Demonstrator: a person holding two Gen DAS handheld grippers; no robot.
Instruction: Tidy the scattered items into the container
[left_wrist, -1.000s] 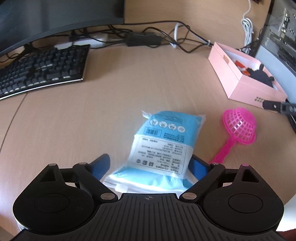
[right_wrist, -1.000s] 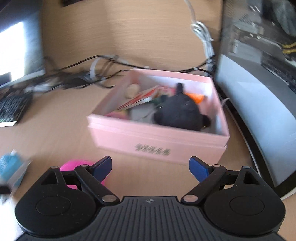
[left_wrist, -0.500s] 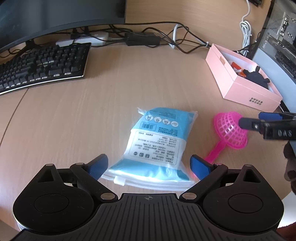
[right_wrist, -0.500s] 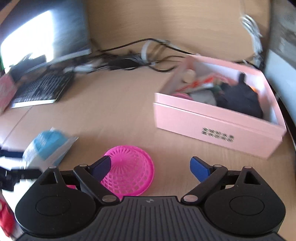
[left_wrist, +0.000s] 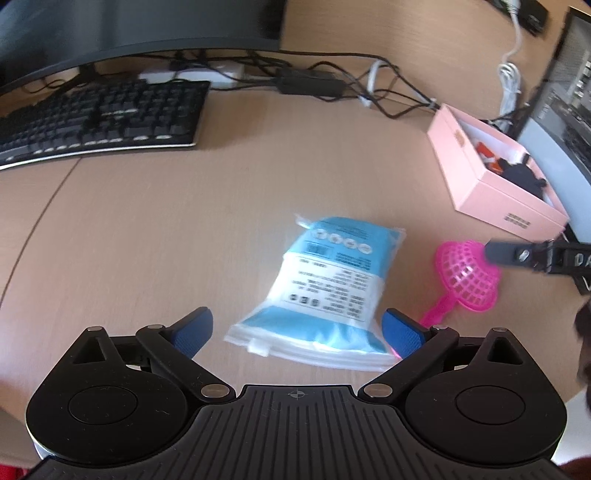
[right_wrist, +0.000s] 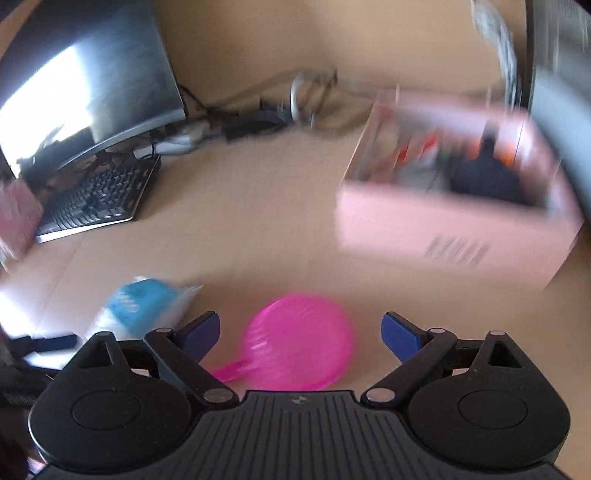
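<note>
A blue and white sealed packet (left_wrist: 332, 280) lies flat on the wooden desk, its near end between the fingers of my left gripper (left_wrist: 295, 325), whose jaws are opening and do not touch it. A pink mesh strainer (left_wrist: 467, 275) lies to the packet's right. My right gripper (right_wrist: 301, 321) stands open over the strainer (right_wrist: 299, 350), with the mesh bowl between its blue pads and not pressed. One finger of it reaches the strainer's far rim in the left wrist view. The pink box (left_wrist: 495, 199) stands open at the far right with several items inside.
A black keyboard (left_wrist: 99, 118) and a curved monitor (left_wrist: 129, 26) stand at the far left. A tangle of cables (left_wrist: 325, 81) runs along the back. A grey computer case (left_wrist: 569, 122) stands just behind the pink box (right_wrist: 424, 229). The desk's round edge curves close at the near right.
My left gripper has drawn back from the packet and its jaws have widened. My right gripper has swung left, away from the pink box, and come over the strainer.
</note>
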